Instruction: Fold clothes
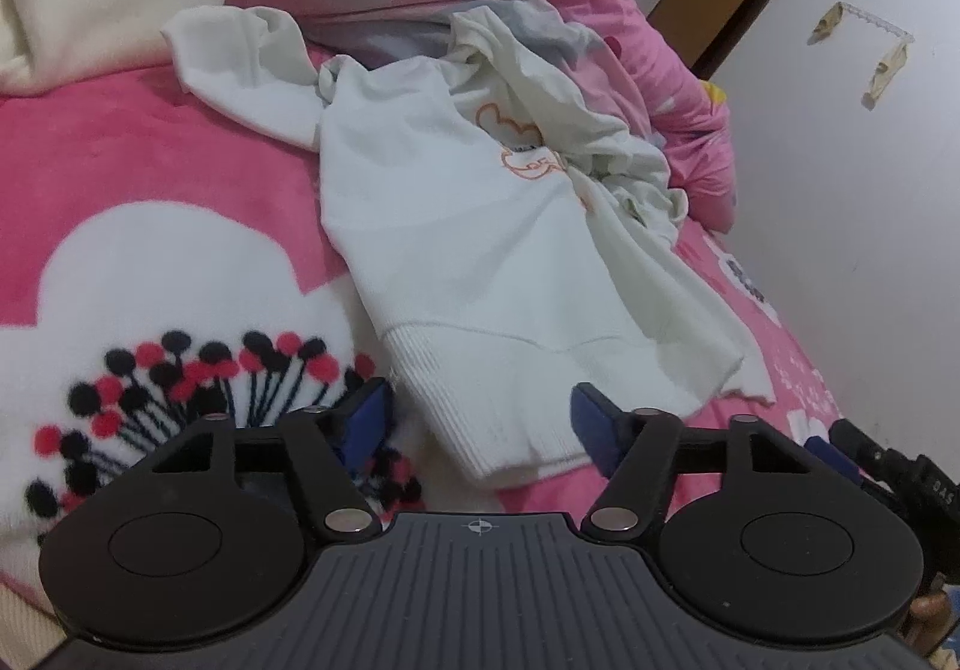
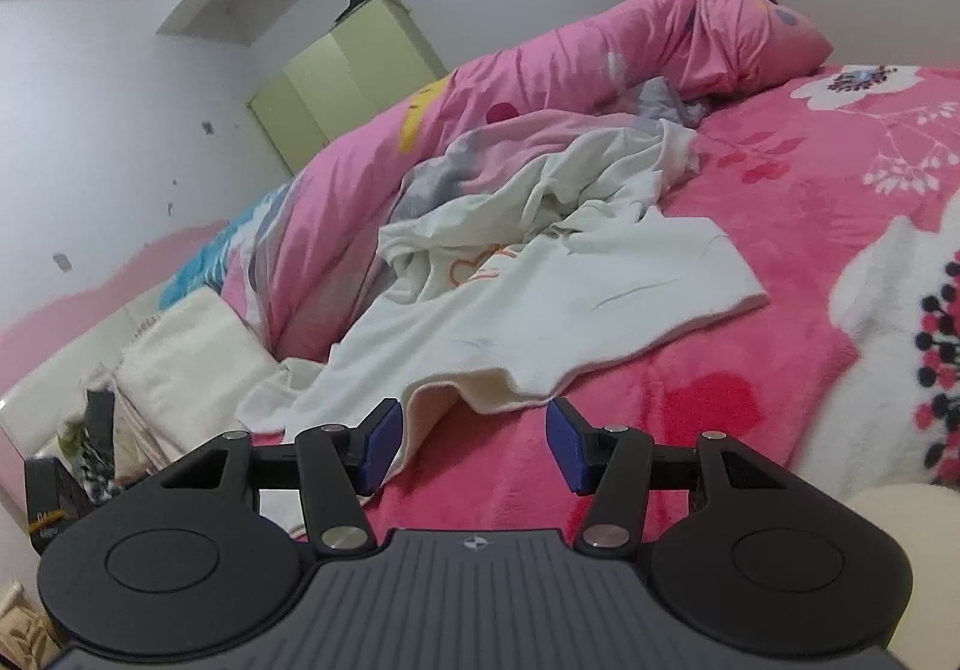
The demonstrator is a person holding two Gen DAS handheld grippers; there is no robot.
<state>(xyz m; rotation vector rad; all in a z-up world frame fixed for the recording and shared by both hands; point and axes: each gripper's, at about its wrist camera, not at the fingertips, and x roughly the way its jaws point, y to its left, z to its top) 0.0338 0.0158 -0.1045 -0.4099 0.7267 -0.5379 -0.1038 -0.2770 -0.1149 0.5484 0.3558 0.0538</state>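
White sweatshirt (image 1: 480, 226) lies rumpled on my pink blanket (image 1: 150, 153). Left gripper (image 1: 480, 424) spread wide, straddling its ribbed hem; right gripper (image 2: 471, 445) released, empty, near an edge.

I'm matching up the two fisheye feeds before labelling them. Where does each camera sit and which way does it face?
Left wrist: sits behind the open left claw, facing the ribbed hem of the white sweatshirt on the pink blanket; the wall lies to the right.
Right wrist: sits behind the open right claw, facing the sweatshirt's loose edge; green wardrobe behind.
Shared: sweatshirt, blanket, pink duvet.
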